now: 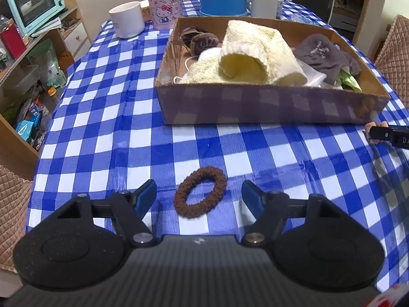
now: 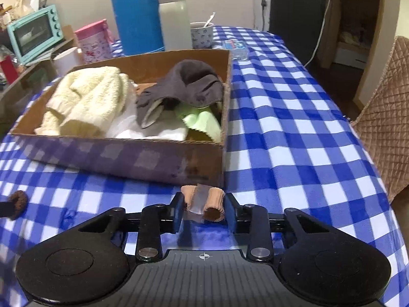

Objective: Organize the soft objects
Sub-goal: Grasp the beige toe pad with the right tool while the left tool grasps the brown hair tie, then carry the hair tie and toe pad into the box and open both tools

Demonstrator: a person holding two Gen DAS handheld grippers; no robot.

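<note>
Now | my left gripper (image 1: 199, 197) gapes around a fuzzy brown scrunchie (image 1: 200, 192) | my right gripper (image 2: 203, 207) pinches a rolled tan sock (image 2: 213, 202) | only the right view shows green cloth (image 2: 204, 124) in the cardboard box (image 2: 122, 158).

The table (image 1: 102, 117) is wearing a blue checked cloth. A hair tie (image 1: 200, 192) is lying between the left gripper's (image 1: 199, 197) fingers. A box (image 1: 271, 107) is sitting ahead, with a mug (image 1: 127, 19) beyond it.
</note>
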